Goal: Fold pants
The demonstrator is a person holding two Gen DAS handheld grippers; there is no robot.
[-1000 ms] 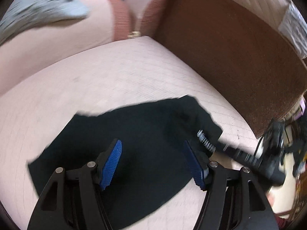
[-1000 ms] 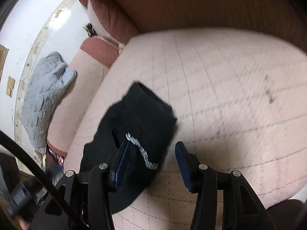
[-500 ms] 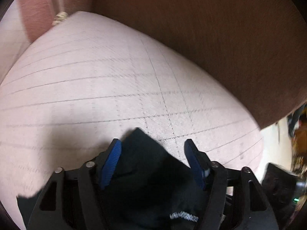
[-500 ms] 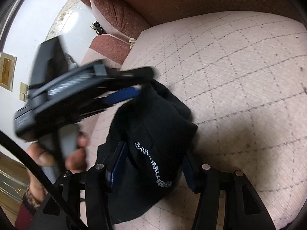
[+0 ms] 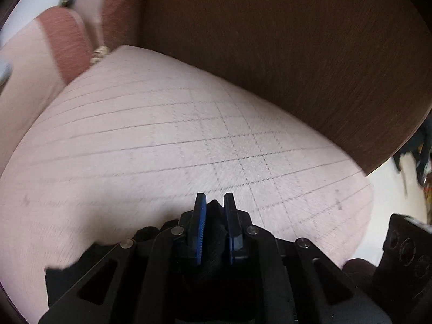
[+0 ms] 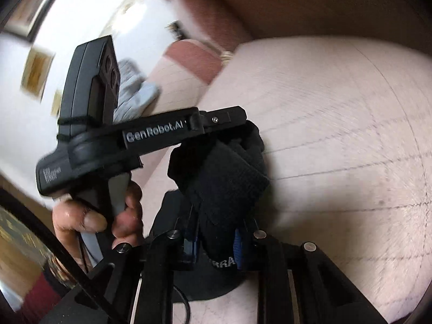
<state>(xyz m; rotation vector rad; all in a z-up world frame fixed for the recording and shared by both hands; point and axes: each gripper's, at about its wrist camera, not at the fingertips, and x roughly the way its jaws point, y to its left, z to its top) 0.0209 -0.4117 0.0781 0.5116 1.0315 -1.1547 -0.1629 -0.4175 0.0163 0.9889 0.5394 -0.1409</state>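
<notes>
The black pants (image 6: 229,186) are bunched at one end and lifted off the pink quilted sofa seat (image 6: 337,135). My right gripper (image 6: 216,232) is shut on the thick black band with white lettering. My left gripper (image 5: 214,202) is shut on a fold of the same black pants (image 5: 214,232), low in the left wrist view. In the right wrist view the left gripper (image 6: 224,118) comes in from the left, held by a hand (image 6: 94,216), its tip pinching the pants just above my right fingers. The rest of the pants hangs below, mostly hidden.
The brown sofa backrest (image 5: 297,54) rises behind the pink seat (image 5: 162,140). A reddish cushion (image 5: 64,43) and a grey quilted cloth (image 6: 135,94) lie to the far left. The seat's right edge drops to a pale floor (image 5: 391,189).
Both grippers went from open around the pants to shut on them. The bunched end has lifted off the seat, and the left gripper has moved close above the right.
</notes>
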